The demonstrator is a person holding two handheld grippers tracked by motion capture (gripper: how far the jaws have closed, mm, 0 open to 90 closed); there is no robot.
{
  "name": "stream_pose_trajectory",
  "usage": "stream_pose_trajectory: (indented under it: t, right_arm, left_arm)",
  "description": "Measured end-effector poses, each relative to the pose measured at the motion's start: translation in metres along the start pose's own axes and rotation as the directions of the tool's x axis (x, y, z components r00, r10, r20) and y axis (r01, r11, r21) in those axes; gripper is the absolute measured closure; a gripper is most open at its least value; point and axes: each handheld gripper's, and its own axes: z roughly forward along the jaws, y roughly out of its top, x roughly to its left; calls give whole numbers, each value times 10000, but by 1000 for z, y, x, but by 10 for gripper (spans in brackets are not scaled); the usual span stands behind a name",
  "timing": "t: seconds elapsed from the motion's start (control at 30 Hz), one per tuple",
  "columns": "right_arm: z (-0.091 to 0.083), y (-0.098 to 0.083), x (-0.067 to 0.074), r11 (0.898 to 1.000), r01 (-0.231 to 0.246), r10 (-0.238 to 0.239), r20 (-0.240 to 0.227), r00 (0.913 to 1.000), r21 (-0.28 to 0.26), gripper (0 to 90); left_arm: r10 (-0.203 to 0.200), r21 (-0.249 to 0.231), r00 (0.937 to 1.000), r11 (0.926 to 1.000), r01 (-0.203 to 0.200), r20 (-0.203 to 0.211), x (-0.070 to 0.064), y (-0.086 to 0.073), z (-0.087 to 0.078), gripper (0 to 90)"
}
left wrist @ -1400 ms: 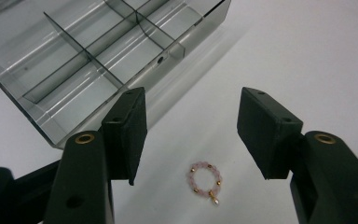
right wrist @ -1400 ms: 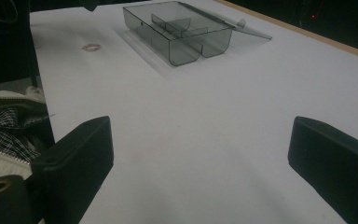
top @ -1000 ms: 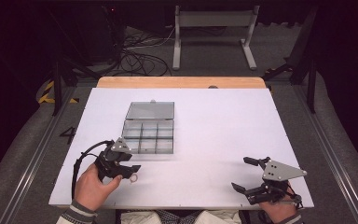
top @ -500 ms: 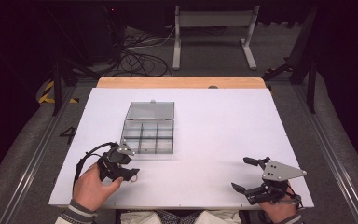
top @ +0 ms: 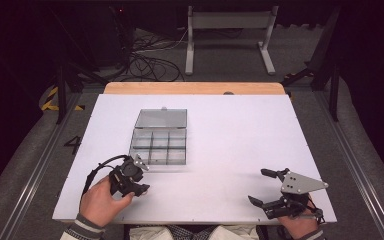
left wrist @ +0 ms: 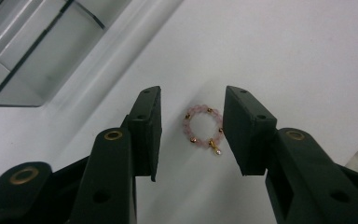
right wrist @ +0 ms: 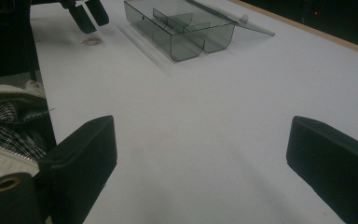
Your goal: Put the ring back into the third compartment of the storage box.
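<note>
1. Bracelet (left wrist: 203, 128), a small loop of pale pink beads with a few gold ones and a tiny gold charm, lies flat on the white counter (top: 240, 135) directly between the jaws of the left gripper (left wrist: 192, 133).
2. In the left gripper view the loop sits in the middle of the gap, with a strip of bare counter on either side of it; neither pad touches it, and the charm points toward the near end of the jaws.
3. Those jaws have just been closing around the bracelet but are not yet on it, so they stand apart and grip nothing.
4. In the high view the left gripper (top: 136, 181) is at the near left of the counter, just near of the clear compartment box (top: 159, 142), whose lid lies open on the far side.
5. In the right gripper view a faint pinkish spot (right wrist: 92, 41) on the counter below the left gripper's jaws is probably the same bracelet, though it is too small to be sure.
6. The right gripper (top: 265, 187) is at the near right, well apart from the bracelet and the box, its jaws spread wide over bare counter with nothing between them.
</note>
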Motion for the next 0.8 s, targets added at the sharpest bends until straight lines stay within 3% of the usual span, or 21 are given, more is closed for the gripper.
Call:
stream_pose_trajectory:
  t: [0.57, 0.8]
  right_arm:
    - [0, 0, 0, 10000, 12, -12, -50, 10000, 14, 92]
    - [0, 0, 0, 10000, 43, -43, -46, 10000, 42, 92]
  left_arm:
    - [126, 686, 9999, 9976, -125, -6, -2, 1, 12, 667]
    - [96, 841, 9997, 9964, -77, -221, -2, 1, 14, 722]
